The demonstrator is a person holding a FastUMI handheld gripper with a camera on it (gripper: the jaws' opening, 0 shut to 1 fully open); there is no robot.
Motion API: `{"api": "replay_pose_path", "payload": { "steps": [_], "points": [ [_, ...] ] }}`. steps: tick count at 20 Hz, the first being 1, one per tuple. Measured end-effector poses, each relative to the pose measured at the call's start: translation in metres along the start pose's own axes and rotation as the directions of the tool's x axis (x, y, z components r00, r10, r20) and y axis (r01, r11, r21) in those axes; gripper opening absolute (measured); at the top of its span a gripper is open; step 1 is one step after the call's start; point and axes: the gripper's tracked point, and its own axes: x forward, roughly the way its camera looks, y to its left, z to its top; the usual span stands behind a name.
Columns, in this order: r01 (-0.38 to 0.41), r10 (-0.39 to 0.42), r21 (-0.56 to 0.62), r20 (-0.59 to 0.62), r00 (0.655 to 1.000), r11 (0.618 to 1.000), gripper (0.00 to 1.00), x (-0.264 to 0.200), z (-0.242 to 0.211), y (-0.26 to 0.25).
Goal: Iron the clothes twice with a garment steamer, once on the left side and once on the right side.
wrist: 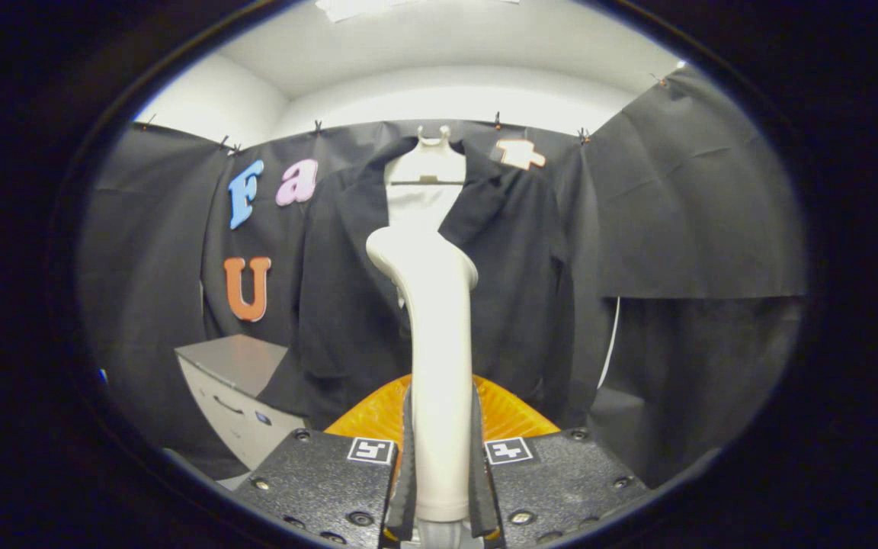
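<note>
A white garment steamer [439,335] stands upright between my fingers, its handle clamped by both black pads [407,473] and its head raised toward the clothes. My gripper [440,457] is shut on the steamer handle. Beyond the steamer head a black jacket [347,305] hangs open on a white hanger [430,156] against the booth wall. The steamer hides the jacket's middle strip. The head is held a little short of the jacket, level with its chest; I cannot tell whether they touch.
A grey cabinet with drawers [237,381] stands low to the left of the jacket. A white cord [610,343] hangs along the jacket's right side. An orange ribbed part [366,415] lies just ahead of my fingers.
</note>
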Motion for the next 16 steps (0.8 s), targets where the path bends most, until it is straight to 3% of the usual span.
{"api": "replay_pose_path", "payload": {
  "steps": [7, 12, 16],
  "points": [
    [0.017, -0.024, 0.042, 0.16, 0.987, 0.999, 0.3, 0.04, 0.084, -0.041],
    [0.032, -0.032, 0.006, 0.26, 0.965, 0.999, 0.3, 0.065, 0.12, -0.057],
    [0.024, -0.041, 0.068, 0.264, 0.964, 0.997, 0.3, 0.087, 0.132, -0.069]
  ]
}}
